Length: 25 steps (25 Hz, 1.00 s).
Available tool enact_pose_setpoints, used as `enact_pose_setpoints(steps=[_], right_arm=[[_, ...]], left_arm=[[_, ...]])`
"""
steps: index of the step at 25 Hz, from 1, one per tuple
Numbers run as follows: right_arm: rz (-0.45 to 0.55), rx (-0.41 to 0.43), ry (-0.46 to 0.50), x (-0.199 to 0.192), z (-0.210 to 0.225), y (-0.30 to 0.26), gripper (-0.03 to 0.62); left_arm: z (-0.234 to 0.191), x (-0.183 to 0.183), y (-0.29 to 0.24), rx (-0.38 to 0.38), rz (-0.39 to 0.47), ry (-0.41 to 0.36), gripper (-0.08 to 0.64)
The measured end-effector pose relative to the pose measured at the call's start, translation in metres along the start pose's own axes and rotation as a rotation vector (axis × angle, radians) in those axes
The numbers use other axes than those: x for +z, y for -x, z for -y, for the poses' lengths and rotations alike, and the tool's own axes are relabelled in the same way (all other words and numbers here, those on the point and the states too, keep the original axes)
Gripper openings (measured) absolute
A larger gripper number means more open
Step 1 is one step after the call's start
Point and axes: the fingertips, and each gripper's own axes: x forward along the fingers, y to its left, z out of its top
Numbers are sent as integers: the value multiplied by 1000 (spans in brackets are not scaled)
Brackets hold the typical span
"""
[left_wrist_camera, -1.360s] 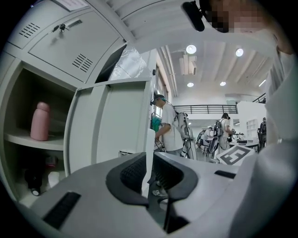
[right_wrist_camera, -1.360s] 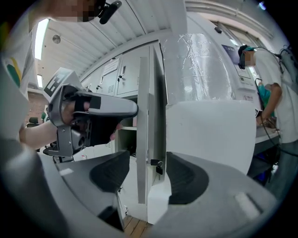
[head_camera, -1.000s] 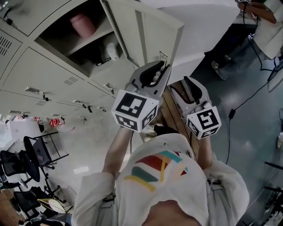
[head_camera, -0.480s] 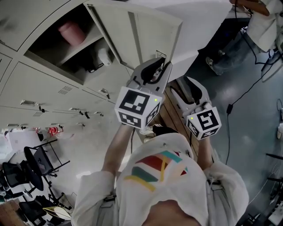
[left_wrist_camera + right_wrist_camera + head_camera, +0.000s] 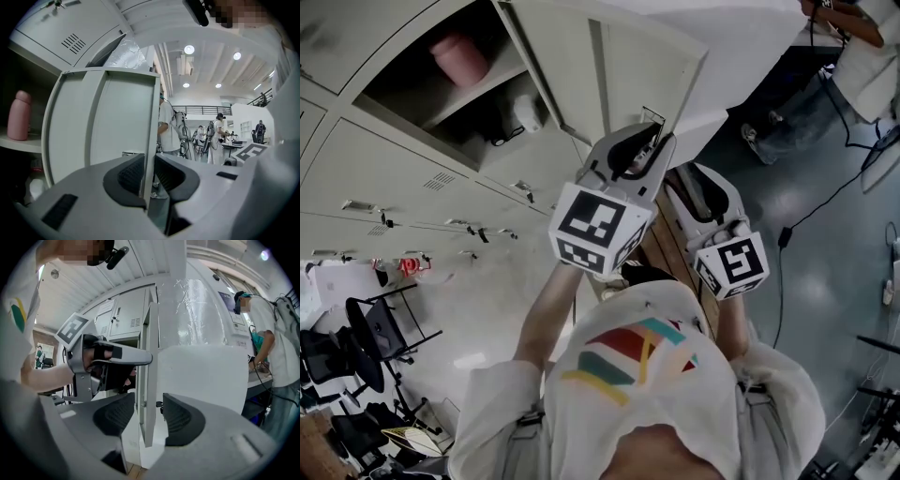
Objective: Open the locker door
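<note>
My left gripper clamped narrow on free edge of locker door, holding door swung wide off compartment. My right gripper straddles same edge near bottom corner. Jaws just been closing, pads not yet touching. Probable purpose: second steadying hold.

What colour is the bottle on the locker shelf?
The bottle is pink, clearest in left gripper view.

In the open locker, a shelf carries a pink bottle, standing upright. Below the shelf sits a white object, its footing lost in shadow. A black cable trails across the grey floor.
</note>
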Motion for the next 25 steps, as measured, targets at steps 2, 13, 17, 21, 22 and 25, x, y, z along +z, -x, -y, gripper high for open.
enact_pose_setpoints(steps=[2,13,17,21,22,25], right_arm=[[3,12,-16,0,-3,1,184],[38,76,1,12,-22,2,184],[40,86,9,15,-28,2,184],[43,90,19,18,-33,1,184],[43,91,20,18,-34,1,184],[46,101,25,21,-40,-1,184]], left_arm=[[0,0,2,3,1,11,61],[6,-2,16,37,4,-3,91],[5,-3,22,49,2,-10,91],[3,0,30,54,13,-8,92],[2,1,32,58,15,-9,92],[-1,2,39,74,20,-15,92]])
